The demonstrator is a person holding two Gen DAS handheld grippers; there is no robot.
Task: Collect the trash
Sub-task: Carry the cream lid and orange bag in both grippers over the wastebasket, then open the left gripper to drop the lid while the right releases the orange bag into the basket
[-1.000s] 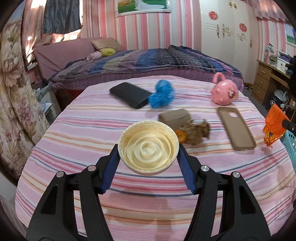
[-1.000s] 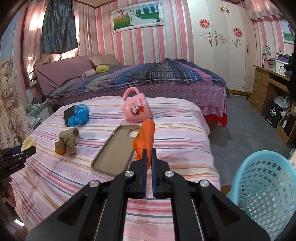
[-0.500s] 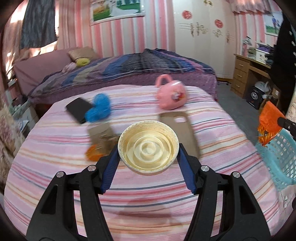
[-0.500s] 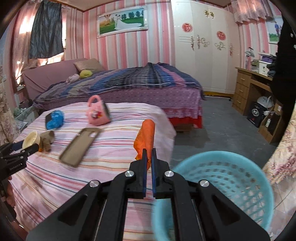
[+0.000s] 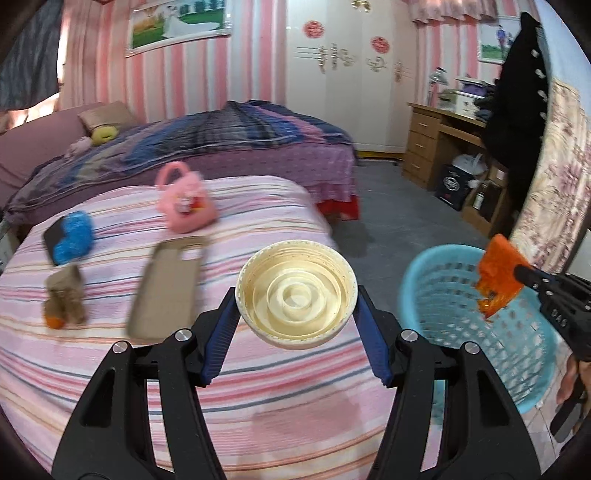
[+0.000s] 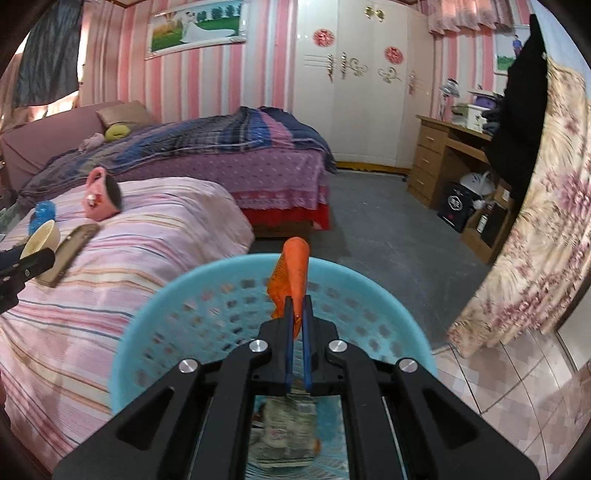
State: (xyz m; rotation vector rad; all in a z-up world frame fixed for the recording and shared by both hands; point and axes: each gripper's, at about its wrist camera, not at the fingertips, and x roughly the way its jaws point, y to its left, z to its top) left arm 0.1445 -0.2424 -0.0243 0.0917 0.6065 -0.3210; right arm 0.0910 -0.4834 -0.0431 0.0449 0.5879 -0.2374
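Trash is in both my grips: my right gripper has its fingers clenched flat on an orange wrapper, held right over the blue basket so it can fall straight in among the paper already at the bottom. My left gripper pinches a cream lid by its rim above the striped bed, beside the basket, ready to go in next, I'd judge.

This is a bedroom in a home. A bed with a dark quilt stands at 11 o'clock, a white wardrobe at 12, a wooden desk at 2. The walls have pink stripes, and a wedding photo hangs at 11.
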